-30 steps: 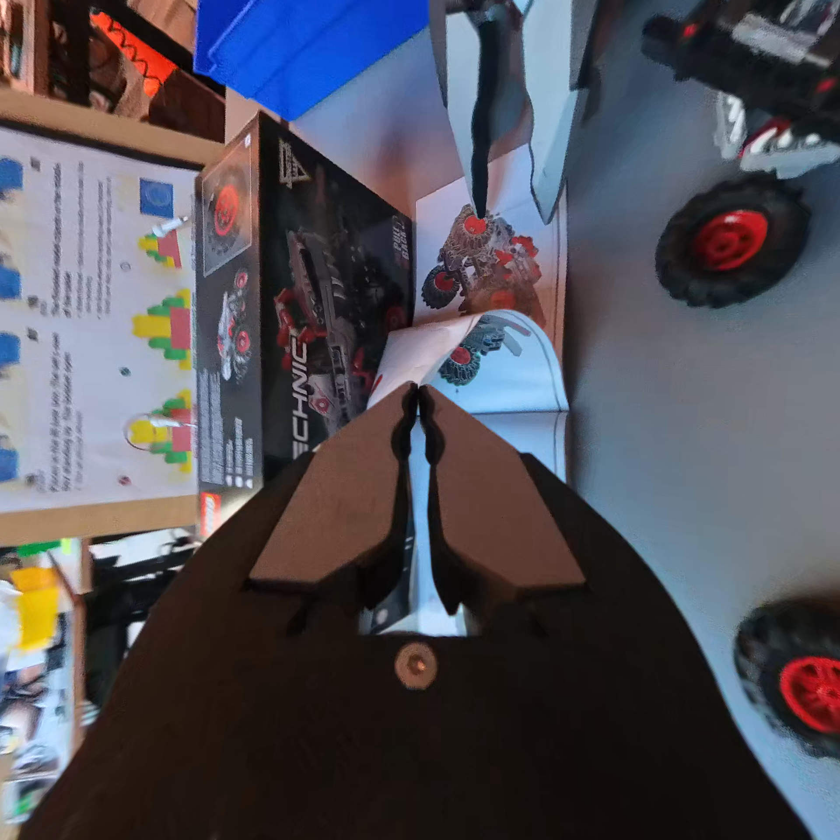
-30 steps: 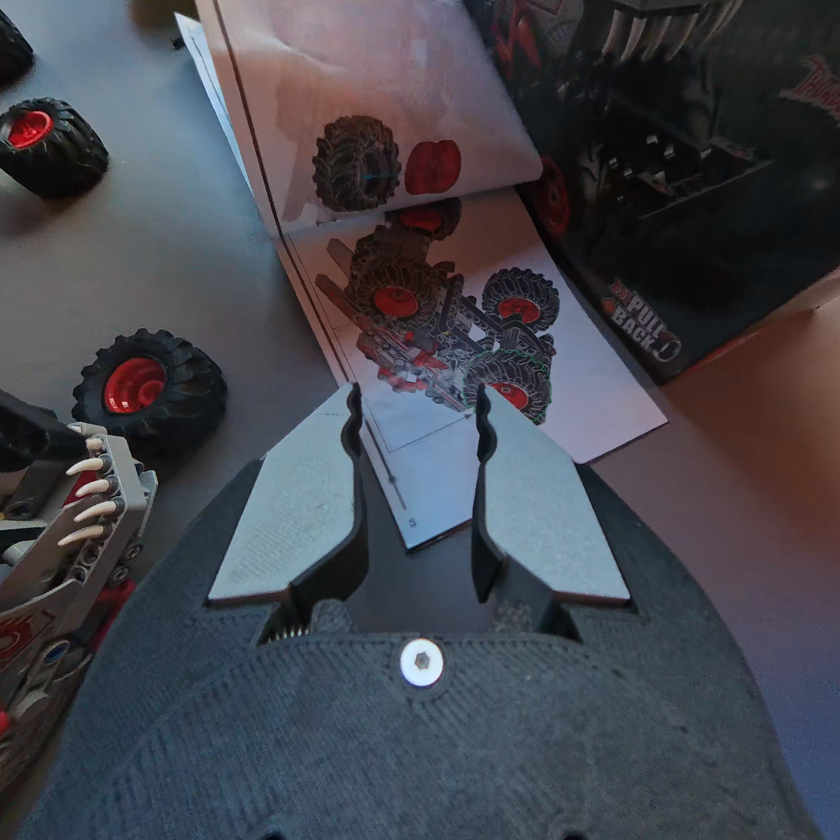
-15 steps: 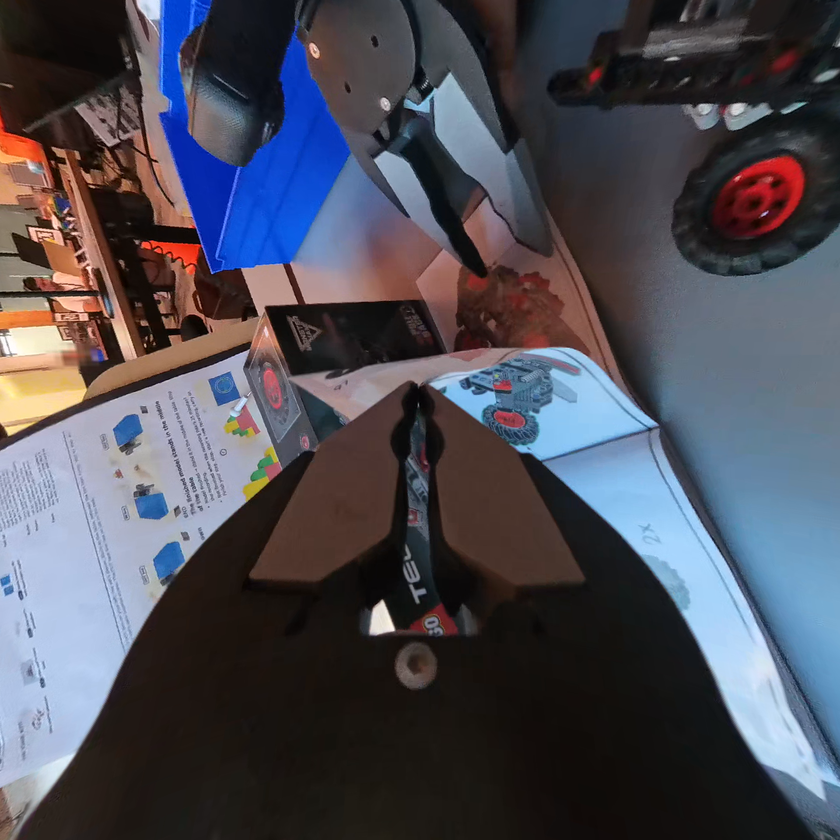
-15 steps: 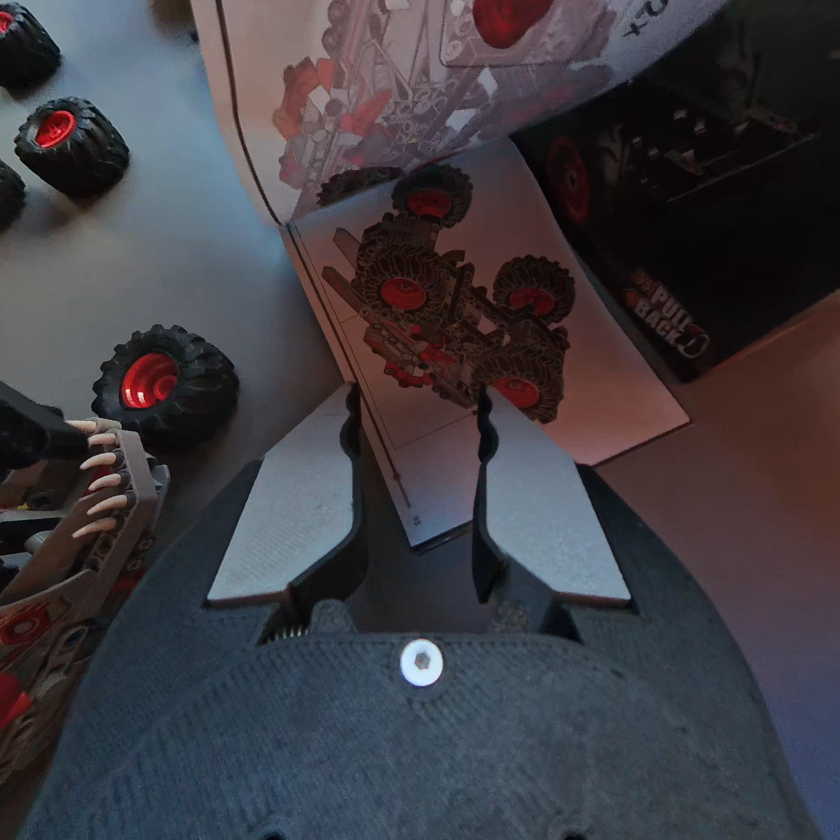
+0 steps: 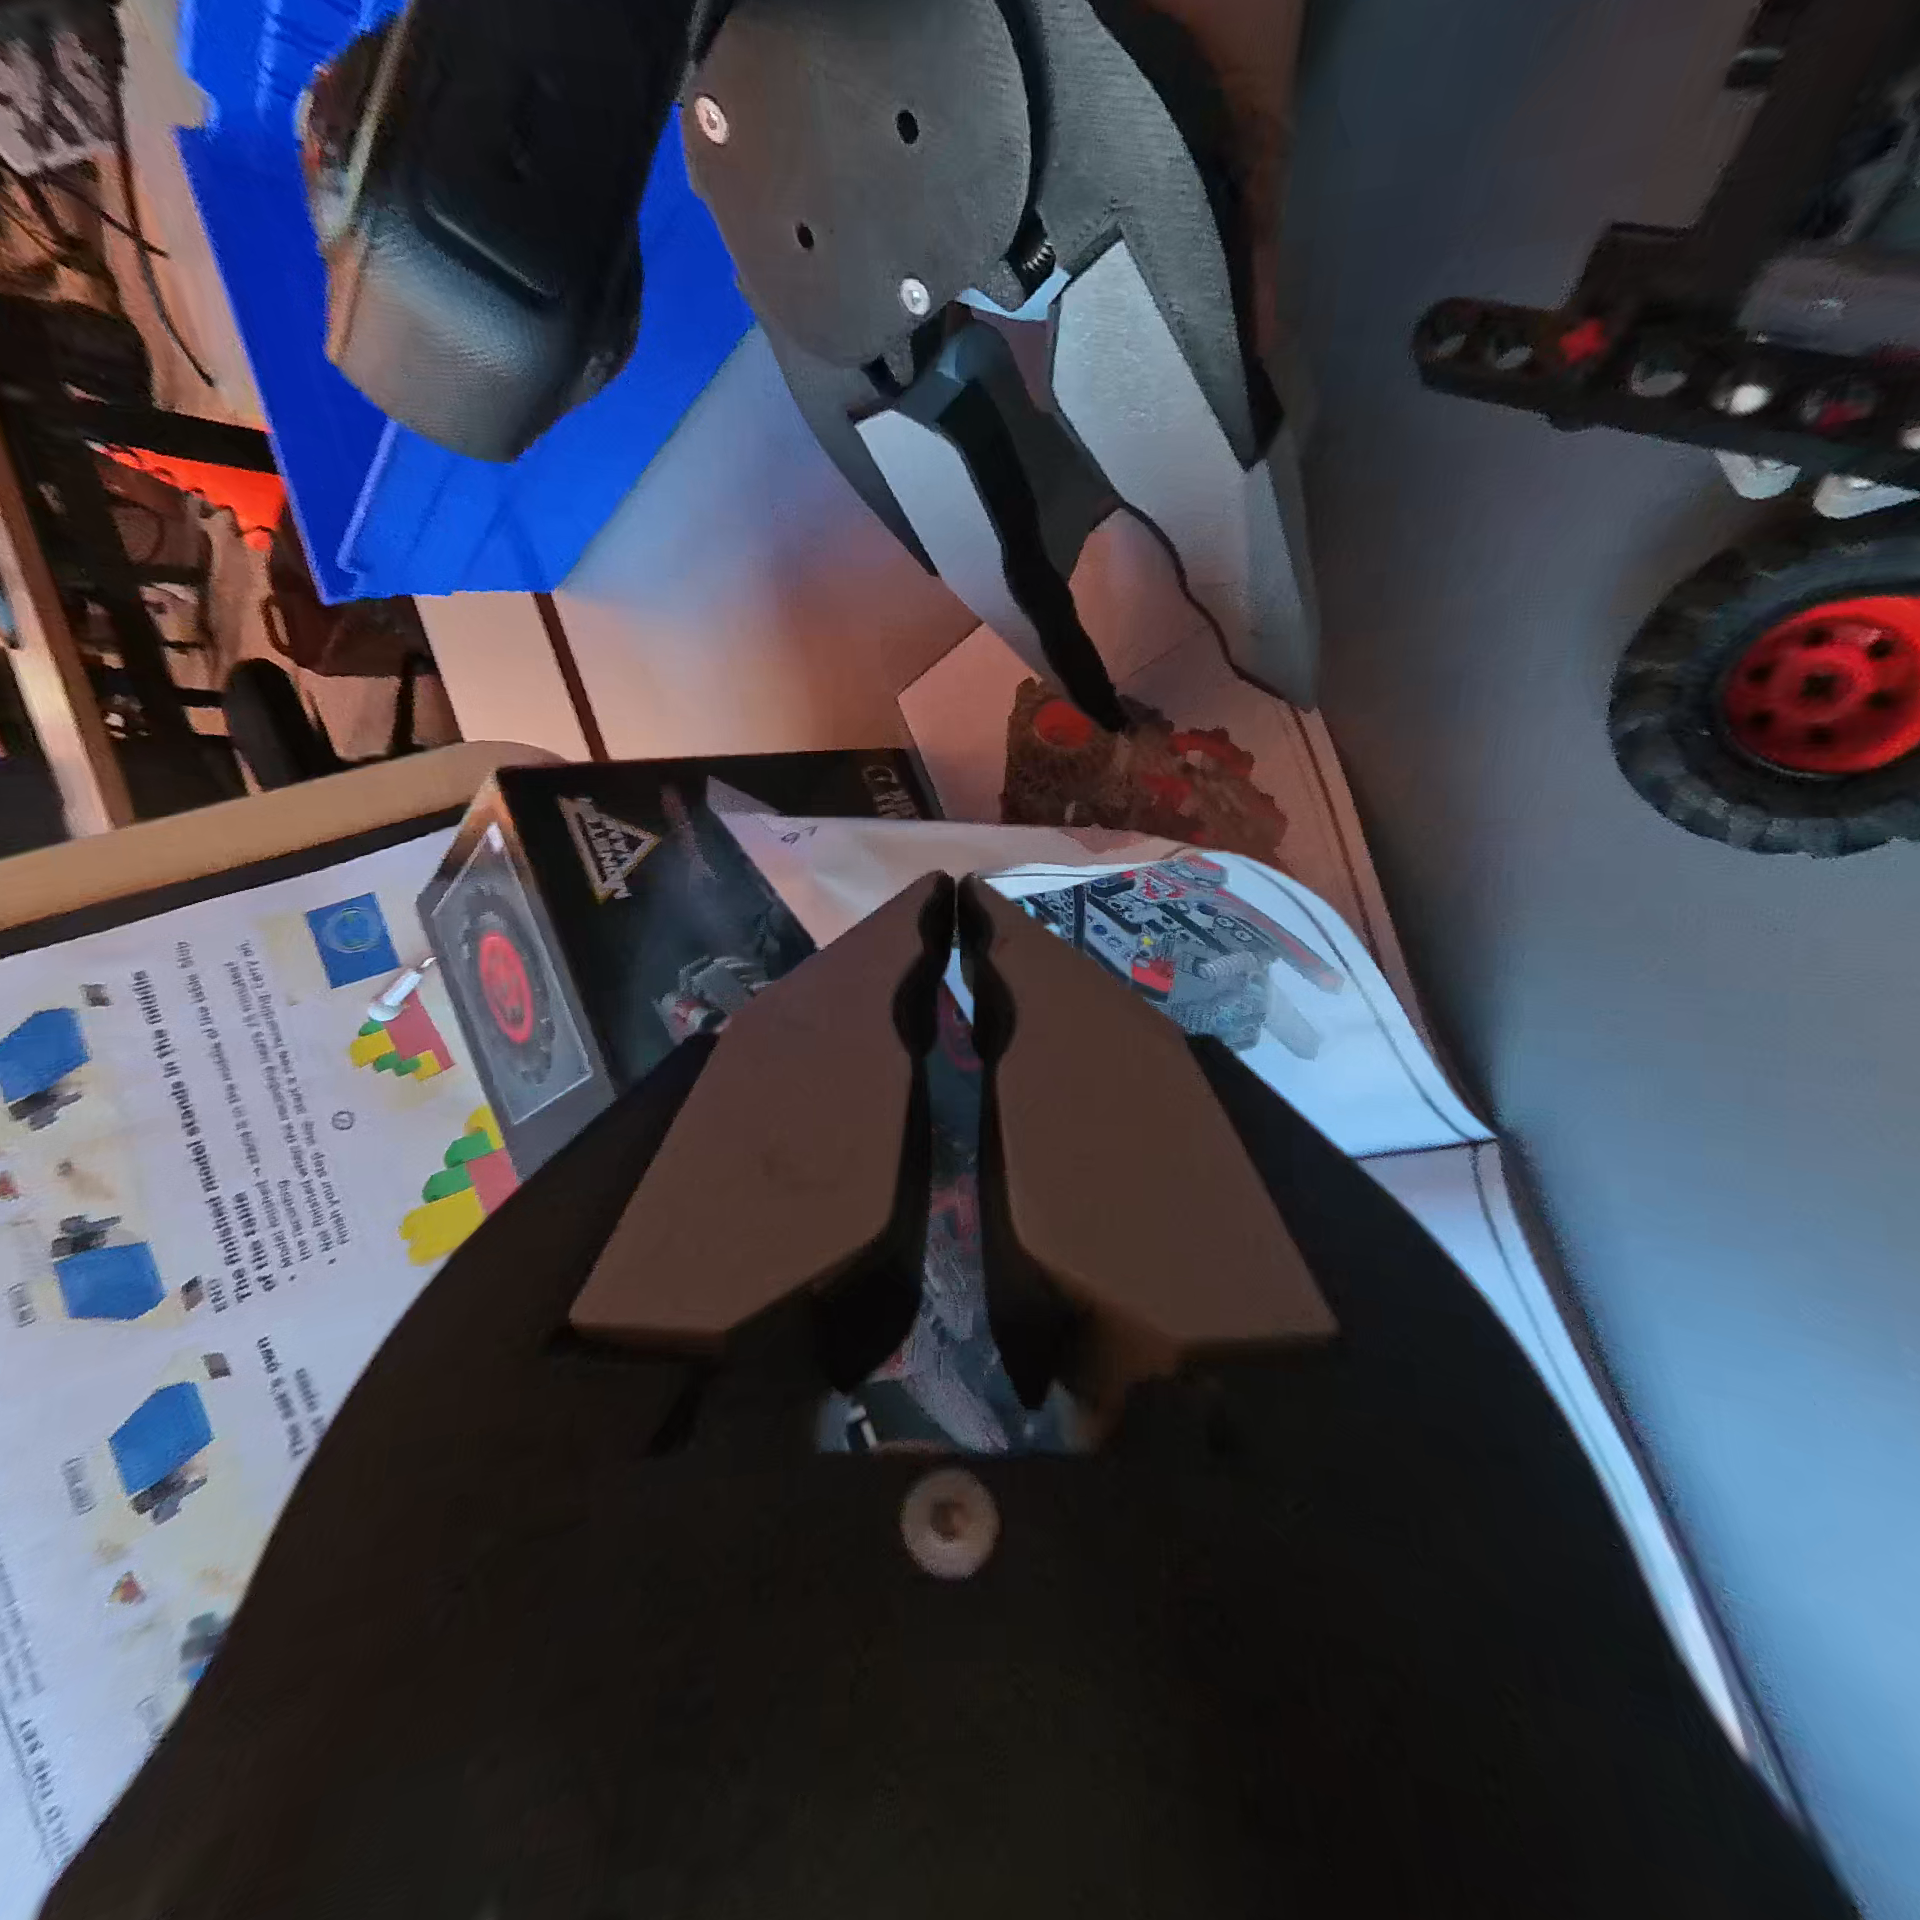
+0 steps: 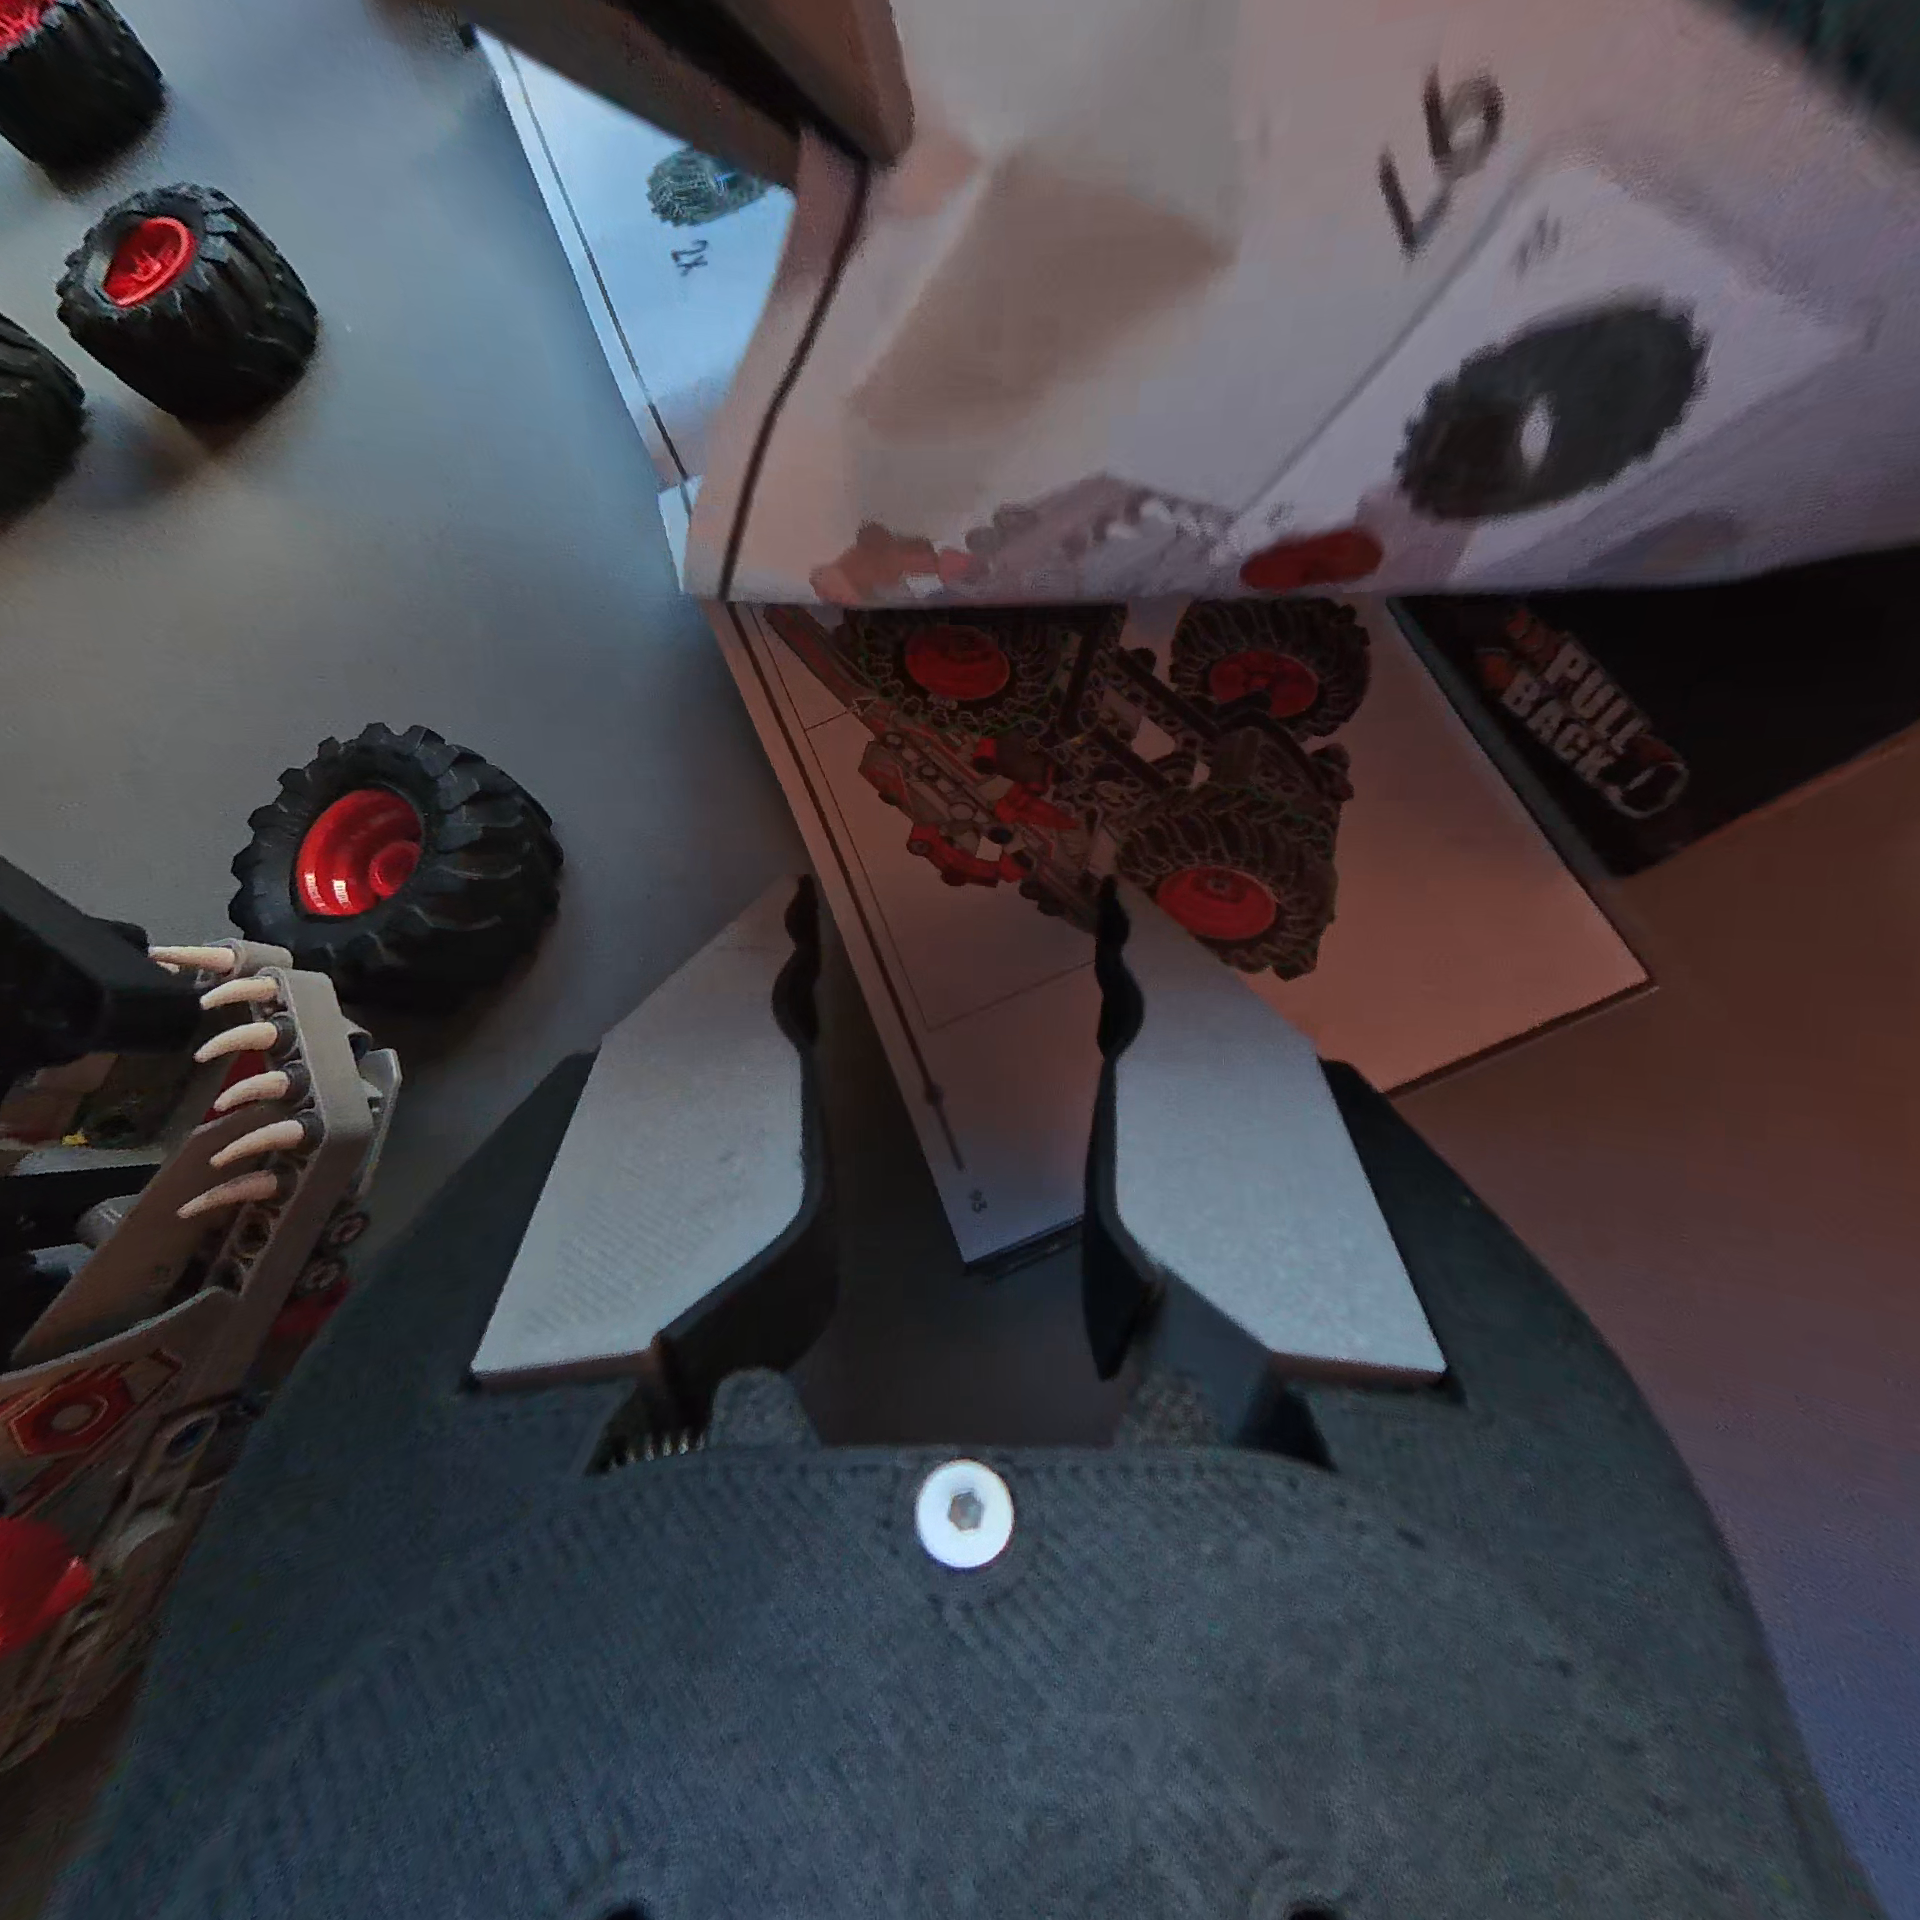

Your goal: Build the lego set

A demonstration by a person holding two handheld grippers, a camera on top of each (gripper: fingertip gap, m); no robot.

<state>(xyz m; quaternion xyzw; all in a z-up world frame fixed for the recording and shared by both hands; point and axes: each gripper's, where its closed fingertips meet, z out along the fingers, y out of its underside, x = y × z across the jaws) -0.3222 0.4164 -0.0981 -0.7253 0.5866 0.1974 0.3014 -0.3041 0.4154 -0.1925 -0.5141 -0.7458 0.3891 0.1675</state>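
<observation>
Booklet in the middle, parts to one side

The instruction booklet (image 6: 1351,966) lies on the table (image 6: 416,582), box (image 6: 1621,727) right of it, loose wheels (image 6: 390,857) left, truck (image 6: 156,1195) nearer.

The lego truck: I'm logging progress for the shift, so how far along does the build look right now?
Done: the truck body with its tooth row is assembled. In hand: the left gripper is shut on a page of the instruction booklet, turning it, while the open right gripper hovers over the lower page. Left: the loose wheels lie unmounted on the table; the open page shows a truck on four wheels.
</observation>
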